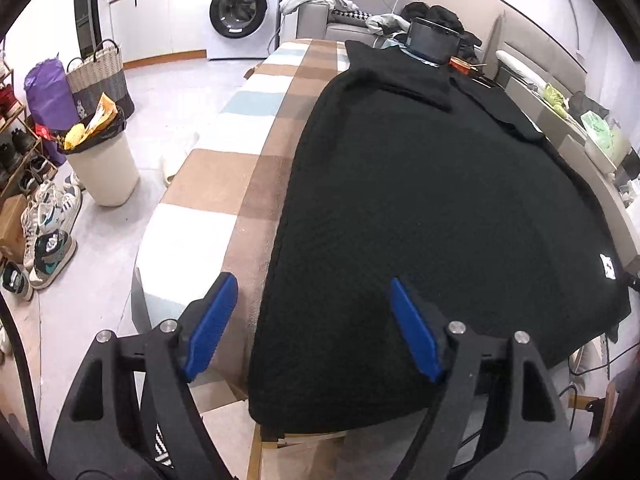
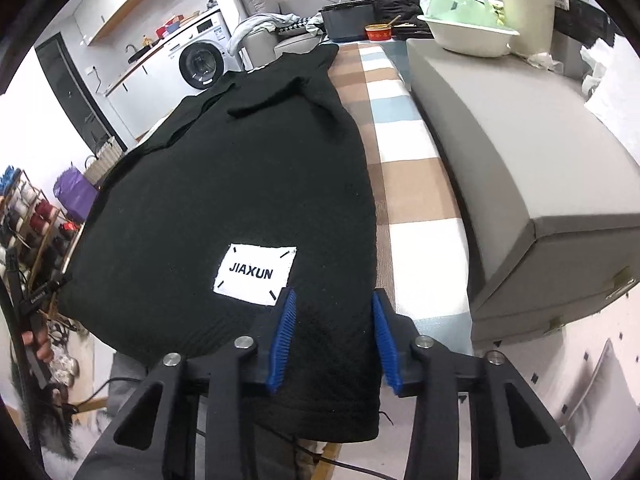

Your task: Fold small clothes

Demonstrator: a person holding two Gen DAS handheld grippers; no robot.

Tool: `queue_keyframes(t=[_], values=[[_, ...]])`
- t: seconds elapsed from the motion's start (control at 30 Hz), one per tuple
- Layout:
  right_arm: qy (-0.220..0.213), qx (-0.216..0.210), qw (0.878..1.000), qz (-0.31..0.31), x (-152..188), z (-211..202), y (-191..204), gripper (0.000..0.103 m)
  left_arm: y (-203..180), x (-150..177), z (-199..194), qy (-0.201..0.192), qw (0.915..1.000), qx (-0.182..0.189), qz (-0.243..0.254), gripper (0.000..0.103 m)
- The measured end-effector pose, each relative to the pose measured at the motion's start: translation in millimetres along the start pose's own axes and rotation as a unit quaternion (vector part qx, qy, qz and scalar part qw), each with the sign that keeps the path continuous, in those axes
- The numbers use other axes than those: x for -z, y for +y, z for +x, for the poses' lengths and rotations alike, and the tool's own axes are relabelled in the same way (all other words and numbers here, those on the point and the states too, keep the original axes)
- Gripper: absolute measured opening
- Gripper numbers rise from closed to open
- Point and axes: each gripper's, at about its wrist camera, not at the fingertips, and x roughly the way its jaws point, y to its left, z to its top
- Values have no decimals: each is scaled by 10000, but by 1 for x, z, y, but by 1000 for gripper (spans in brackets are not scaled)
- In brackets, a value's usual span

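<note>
- A black garment point(image 1: 432, 200) is laid flat along a table covered by a checked cloth point(image 1: 224, 184) in brown, white and pale blue.
- The garment's near hem is draped over the table's near edge, towards the camera in both views.
- A white label point(image 2: 255, 273) printed "JIAXUN" is sewn on the garment near that hem; in the left wrist view it is seen at the far right edge of the fabric.
- A folded sleeve is seen lying across the garment's far end.
- The left gripper point(image 1: 312, 328) is held above the garment's near left corner. Its blue pads point(image 1: 212, 320) are spread well apart: one is over the checked cloth, the other over the black fabric. No fabric is pinched; the fingers are released.
- The right gripper point(image 2: 334, 340) is positioned at the garment's near right corner, just beside the label. Its blue pads point(image 2: 285, 336) are set at a narrower gap, with the garment's edge between them. Whether the pads press on the fabric cannot be told.
- A grey sofa point(image 2: 520, 152) is placed beside the table on the right.
- A washing machine point(image 1: 240, 12) is seen against the far wall.
- A white bin point(image 1: 104, 164) and shoes point(image 1: 48, 232) are on the floor to the left.
- A white basin point(image 2: 468, 36) holding a green bag is set on the sofa's far end.
</note>
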Motion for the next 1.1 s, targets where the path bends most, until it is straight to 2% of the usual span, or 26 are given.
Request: queue_keyframes(t=[0.1, 0.23, 0.3, 0.37, 0.43, 0.53, 0.63, 0.67, 0.77, 0.97, 1.1], values=[[-5, -31, 10000, 14, 0, 0, -1, 36, -4, -4, 3, 7, 10000, -17, 20, 73], [-19, -43, 10000, -10, 1, 0, -2, 36, -9, -11, 7, -20, 10000, -84, 38, 54], [-8, -51, 10000, -4, 1, -1, -2, 36, -7, -14, 9, -69, 9999, -37, -90, 48], [-35, -96, 9999, -11, 3, -4, -1, 36, -5, -15, 10, -130, 9997, -29, -220, 39], [-35, -114, 9999, -40, 3, -4, -1, 36, -3, -15, 10, -143, 9995, 14, -294, 24], [-50, -102, 9999, -112, 4, -3, 2, 34, -1, -13, 11, -162, 9991, 200, -332, 8], [-70, 34, 9993, -360, 6, 0, 12, 12, -1, -14, 9, -218, 9986, 315, -370, 5], [-98, 23, 9991, -403, 6, -1, 15, 9, 0, -14, 8, -249, 9984, 343, -385, 5], [-257, -73, 9986, -455, 3, -9, 20, 7, 1, -18, 0, -423, 9968, 492, -475, 5], [-1111, -718, 9912, 33, -15, -44, 19, 6, 2, -34, -23, -837, 9911, 847, -590, 4], [-1598, -655, 9848, 171, -30, -54, 26, 6, 0, -56, -37, -1153, 9872, 925, -602, 4]])
